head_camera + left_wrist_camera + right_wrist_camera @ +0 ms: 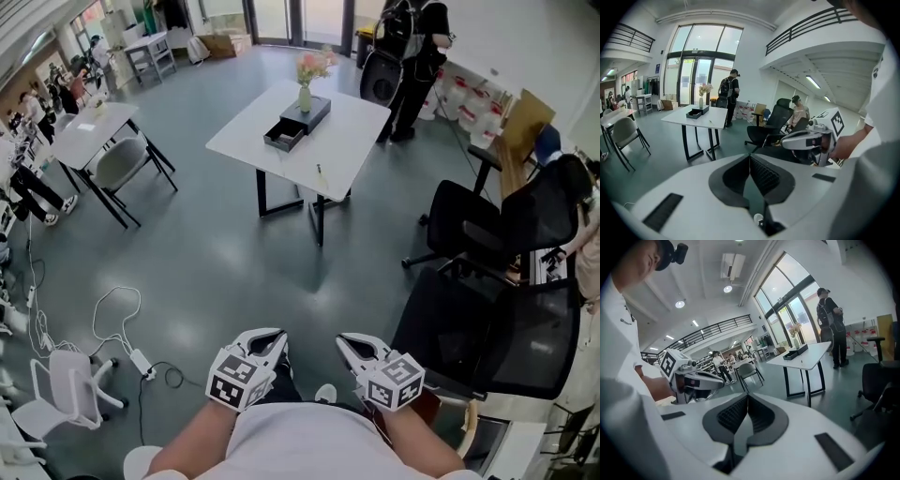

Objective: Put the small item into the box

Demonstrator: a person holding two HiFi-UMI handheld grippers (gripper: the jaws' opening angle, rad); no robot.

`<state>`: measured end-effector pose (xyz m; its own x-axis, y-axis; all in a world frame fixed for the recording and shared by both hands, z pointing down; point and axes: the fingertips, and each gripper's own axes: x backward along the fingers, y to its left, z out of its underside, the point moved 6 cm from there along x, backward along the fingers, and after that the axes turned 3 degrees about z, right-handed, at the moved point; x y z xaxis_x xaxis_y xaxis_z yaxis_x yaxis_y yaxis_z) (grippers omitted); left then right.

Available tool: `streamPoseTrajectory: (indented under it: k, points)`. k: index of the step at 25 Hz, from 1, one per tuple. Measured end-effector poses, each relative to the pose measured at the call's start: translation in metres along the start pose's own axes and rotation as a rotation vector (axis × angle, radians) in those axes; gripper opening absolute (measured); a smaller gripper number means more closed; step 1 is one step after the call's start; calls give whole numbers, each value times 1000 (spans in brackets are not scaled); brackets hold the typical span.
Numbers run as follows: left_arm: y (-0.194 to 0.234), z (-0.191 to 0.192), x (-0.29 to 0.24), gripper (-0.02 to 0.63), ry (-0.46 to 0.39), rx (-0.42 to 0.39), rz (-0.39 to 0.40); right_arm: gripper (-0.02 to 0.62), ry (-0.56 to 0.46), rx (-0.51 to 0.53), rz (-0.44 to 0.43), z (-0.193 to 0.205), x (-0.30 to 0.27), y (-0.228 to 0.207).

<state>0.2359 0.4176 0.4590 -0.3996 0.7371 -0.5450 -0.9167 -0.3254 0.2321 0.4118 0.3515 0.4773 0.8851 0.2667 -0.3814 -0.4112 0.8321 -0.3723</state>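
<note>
Small item near the table's front edge: a thin sliver, too small to name. Box toward the table's far edge, drawer pulled out; its inside is too small to read. Standing person past the table's far right corner: head cut by the top edge. Seated person cut by the right edge, partly behind a black chair. People at the far-left desks: tiny, no detail. Hands holding the left gripper and right gripper are hidden behind the marker cubes; forearms cut by the bottom edge.
</note>
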Motion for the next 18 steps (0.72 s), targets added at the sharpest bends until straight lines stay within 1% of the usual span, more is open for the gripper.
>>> streamPoseTrajectory:
  k: [4, 11, 14, 18]
  points:
    - [41, -31, -13, 17, -34, -17, 21, 15, 25, 10, 28, -22, -33, -13]
    - [133, -73, -24, 17, -59, -39, 44, 15, 40, 47, 56, -80, -116, -24]
    - [168, -83, -23, 17, -61, -36, 60, 15, 46, 55, 58, -97, -150, -22]
    - [210, -83, -17, 17, -46, -42, 64, 15, 69, 54, 67, -106, -190, -15]
